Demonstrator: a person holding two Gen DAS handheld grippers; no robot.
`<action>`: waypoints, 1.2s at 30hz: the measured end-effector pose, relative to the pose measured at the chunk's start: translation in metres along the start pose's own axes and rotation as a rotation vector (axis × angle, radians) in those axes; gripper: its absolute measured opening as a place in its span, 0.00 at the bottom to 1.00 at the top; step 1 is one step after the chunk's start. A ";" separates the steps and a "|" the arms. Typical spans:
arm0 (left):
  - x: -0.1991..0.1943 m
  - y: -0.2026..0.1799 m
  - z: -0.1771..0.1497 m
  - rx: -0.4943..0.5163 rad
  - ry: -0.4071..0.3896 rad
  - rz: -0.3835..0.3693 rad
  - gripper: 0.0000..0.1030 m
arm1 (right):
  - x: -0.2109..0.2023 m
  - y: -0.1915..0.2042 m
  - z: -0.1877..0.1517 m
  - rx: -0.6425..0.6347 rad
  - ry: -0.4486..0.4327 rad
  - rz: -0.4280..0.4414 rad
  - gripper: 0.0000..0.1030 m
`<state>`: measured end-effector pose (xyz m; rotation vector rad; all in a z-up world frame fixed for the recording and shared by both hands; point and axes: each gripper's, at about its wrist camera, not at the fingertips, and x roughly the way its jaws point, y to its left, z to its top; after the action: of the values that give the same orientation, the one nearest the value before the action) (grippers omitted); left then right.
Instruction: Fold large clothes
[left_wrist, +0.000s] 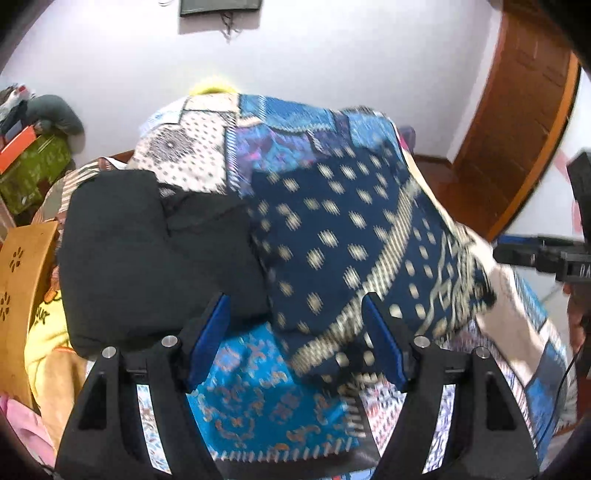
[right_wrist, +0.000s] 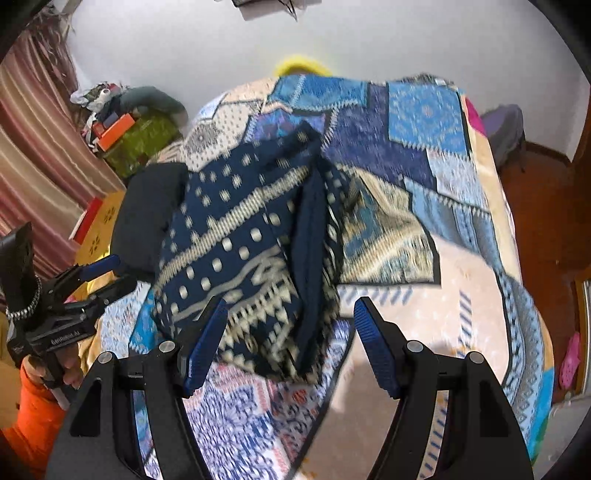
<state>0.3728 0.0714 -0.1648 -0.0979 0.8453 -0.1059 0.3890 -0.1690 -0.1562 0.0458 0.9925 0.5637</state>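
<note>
A folded navy garment with cream dots and bands (left_wrist: 351, 240) (right_wrist: 240, 240) lies on the blue patchwork bedspread (left_wrist: 266, 398) (right_wrist: 424, 325). A black garment (left_wrist: 147, 251) (right_wrist: 147, 214) rests against its left side. My left gripper (left_wrist: 295, 332) hovers open over the navy garment's near corner, its blue pads apart from the cloth. My right gripper (right_wrist: 290, 339) is open too; the garment's near edge lies below and between its fingers, unpressed. Each gripper shows in the other's view: the left gripper (right_wrist: 118, 275) at the left, held by a hand with an orange sleeve, and the right gripper (left_wrist: 535, 256) at the right edge.
A green and orange box with clutter (right_wrist: 136, 136) stands by a striped curtain (right_wrist: 40, 155) on the left. A yellow wooden panel (left_wrist: 22, 277) flanks the bed. A brown wooden door (left_wrist: 517, 110) and red-brown floor (right_wrist: 543, 221) lie to the right. A yellow pillow (right_wrist: 299, 66) peeks over the far edge.
</note>
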 end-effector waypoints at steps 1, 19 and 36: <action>0.002 0.005 0.006 -0.021 -0.005 -0.003 0.70 | 0.003 0.000 0.004 -0.002 -0.002 0.000 0.65; 0.112 0.048 0.016 -0.404 0.159 -0.401 0.87 | 0.090 -0.053 0.017 0.214 0.139 0.132 0.76; 0.113 0.035 0.021 -0.371 0.192 -0.390 0.82 | 0.097 -0.035 0.034 0.288 0.116 0.219 0.38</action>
<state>0.4652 0.0917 -0.2388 -0.6096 1.0228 -0.3280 0.4716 -0.1463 -0.2226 0.3855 1.1846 0.6237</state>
